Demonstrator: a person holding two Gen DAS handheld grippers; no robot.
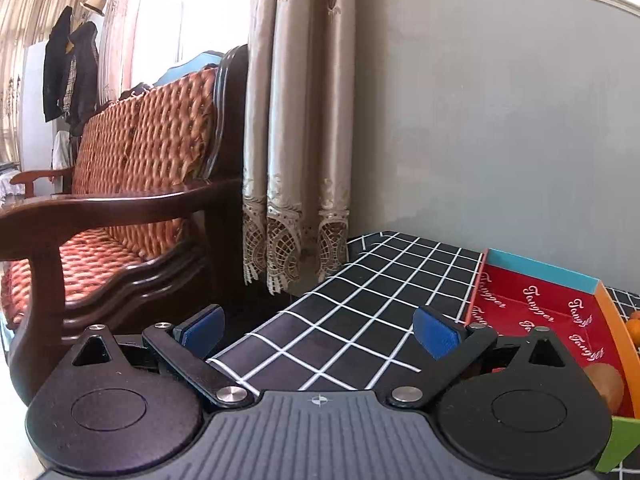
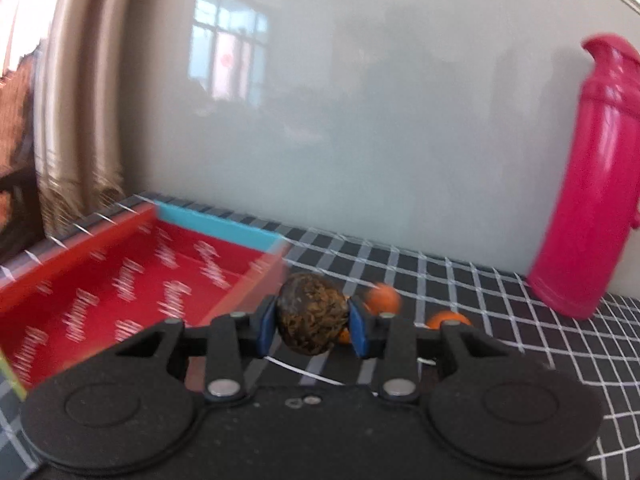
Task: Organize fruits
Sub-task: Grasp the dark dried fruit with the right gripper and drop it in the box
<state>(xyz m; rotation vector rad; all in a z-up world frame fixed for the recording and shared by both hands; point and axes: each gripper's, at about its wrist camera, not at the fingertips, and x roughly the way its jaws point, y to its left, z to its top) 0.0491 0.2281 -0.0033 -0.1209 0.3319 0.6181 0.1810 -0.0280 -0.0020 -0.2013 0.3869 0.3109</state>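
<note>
Our left gripper (image 1: 320, 332) hangs spread and empty over the checked cloth (image 1: 360, 300). Our right gripper (image 2: 314, 326) clamps the dark round fruit (image 2: 312, 316) by its middle, beside the red box (image 2: 120, 280); it looks light, firm, rough-skinned.

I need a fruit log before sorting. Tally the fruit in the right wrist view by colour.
Orange fruit: 3, the last showing only as a sliver
Dark fruit: 1, held in the right gripper
Total: 4
</note>
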